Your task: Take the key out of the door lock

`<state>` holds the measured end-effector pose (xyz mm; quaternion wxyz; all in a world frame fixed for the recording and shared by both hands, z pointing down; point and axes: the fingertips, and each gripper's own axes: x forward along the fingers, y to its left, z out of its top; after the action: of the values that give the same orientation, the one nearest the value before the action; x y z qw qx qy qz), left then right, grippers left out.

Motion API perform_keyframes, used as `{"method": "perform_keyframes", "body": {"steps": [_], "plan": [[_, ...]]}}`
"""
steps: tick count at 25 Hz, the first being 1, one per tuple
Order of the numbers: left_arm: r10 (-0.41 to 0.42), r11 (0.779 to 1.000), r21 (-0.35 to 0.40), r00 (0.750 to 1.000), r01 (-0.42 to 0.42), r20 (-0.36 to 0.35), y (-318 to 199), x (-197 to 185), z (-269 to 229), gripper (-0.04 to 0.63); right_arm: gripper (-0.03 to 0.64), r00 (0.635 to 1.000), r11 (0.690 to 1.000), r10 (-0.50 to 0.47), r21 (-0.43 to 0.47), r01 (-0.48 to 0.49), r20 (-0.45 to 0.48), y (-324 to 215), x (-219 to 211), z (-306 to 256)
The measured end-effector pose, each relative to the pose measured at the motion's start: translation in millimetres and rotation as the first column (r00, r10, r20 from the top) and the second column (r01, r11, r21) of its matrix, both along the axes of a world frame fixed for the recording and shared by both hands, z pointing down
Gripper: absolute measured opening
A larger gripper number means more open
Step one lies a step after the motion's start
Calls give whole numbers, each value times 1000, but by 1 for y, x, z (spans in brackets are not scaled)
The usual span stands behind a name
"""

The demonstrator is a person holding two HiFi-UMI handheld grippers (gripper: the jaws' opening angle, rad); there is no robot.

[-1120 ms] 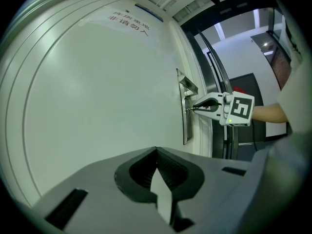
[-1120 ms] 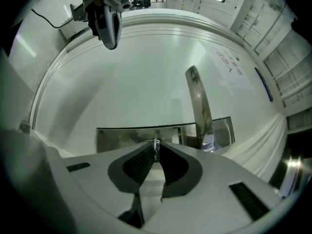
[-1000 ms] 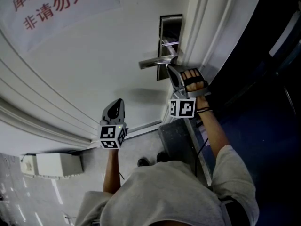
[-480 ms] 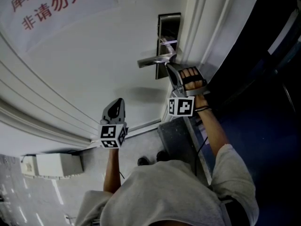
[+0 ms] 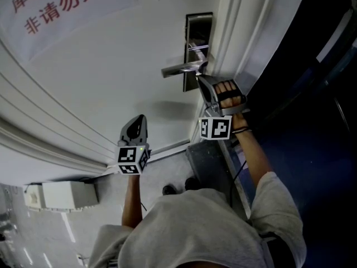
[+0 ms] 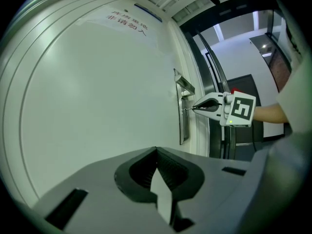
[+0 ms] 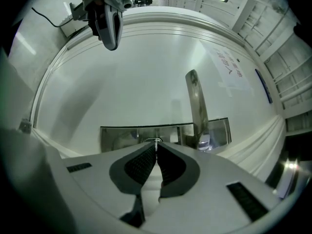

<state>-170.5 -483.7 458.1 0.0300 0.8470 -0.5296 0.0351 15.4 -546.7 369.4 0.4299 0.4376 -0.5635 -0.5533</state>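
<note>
Where the head view looks steeply down the white door (image 5: 111, 82), the right gripper (image 5: 199, 79) has its tips at the lower part of the steel lock plate (image 5: 199, 24), just under the lever handle (image 5: 179, 68). A gloved hand (image 5: 228, 95) grips it, and its marker cube (image 5: 216, 127) sits nearer the camera. The left gripper (image 5: 139, 119) hangs well apart from the lock, close to the plain door face. A paper sign (image 5: 61, 4) with red characters is stuck on the door at upper left.

In the left gripper view, the left gripper (image 6: 156, 150) has its jaws pressed together with nothing between them. Farther along the door, the right gripper's (image 6: 194, 108) tips point at the lock plate (image 6: 183, 128), and a thin sliver of key (image 6: 186, 109) bridges tips and plate.

In the right gripper view, the right gripper's (image 7: 156, 145) jaws are closed on the small metal head of the key (image 7: 156, 140), which is right at the lock plate (image 7: 122, 135) and looks seated in it. The lever handle (image 7: 195, 101) rises just beside it. The left gripper (image 7: 109, 21) shows at the top.
</note>
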Motion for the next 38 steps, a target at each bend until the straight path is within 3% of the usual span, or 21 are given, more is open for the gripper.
{"method": "perform_keyframes", "body": {"steps": [13, 18, 21, 23, 25, 27, 30, 32, 35, 38], "plan": [[30, 999, 15, 1000, -30, 6, -1, 17, -4, 17, 29, 993, 999, -28, -22, 30, 111, 33, 7, 2], [31, 999, 19, 999, -31, 11, -2, 20, -7, 17, 29, 968, 996, -49, -54, 64, 246, 41, 12, -2], [27, 999, 21, 1000, -27, 11, -2, 20, -9, 17, 29, 924, 992, -55, -81, 93, 378, 45, 15, -7], [22, 999, 27, 1000, -22, 14, -3, 19, -11, 17, 29, 866, 987, -54, -108, 123, 497, 48, 17, -11], [14, 999, 35, 1000, -15, 17, -3, 17, -15, 17, 29, 773, 975, -47, -140, 173, 632, 51, 17, -15], [4, 999, 40, 1000, -5, 21, -3, 14, -19, 17, 29, 646, 958, -49, -147, 246, 762, 52, 18, -17], [-17, 999, 47, 1000, 16, 24, -2, 7, -23, 17, 29, 411, 925, -15, -143, 351, 911, 55, 22, -20], [-33, 998, 51, 999, 31, 25, -1, 2, -27, 17, 29, 305, 908, 5, -132, 398, 952, 57, 23, -20], [-60, 996, 59, 998, 59, 21, 2, -9, -31, 17, 29, 240, 893, 23, -128, 432, 971, 59, 19, -14], [-110, 992, 62, 994, 109, 22, 8, -26, -33, 17, 29, 219, 870, 28, -132, 475, 975, 57, 4, -9]]}}
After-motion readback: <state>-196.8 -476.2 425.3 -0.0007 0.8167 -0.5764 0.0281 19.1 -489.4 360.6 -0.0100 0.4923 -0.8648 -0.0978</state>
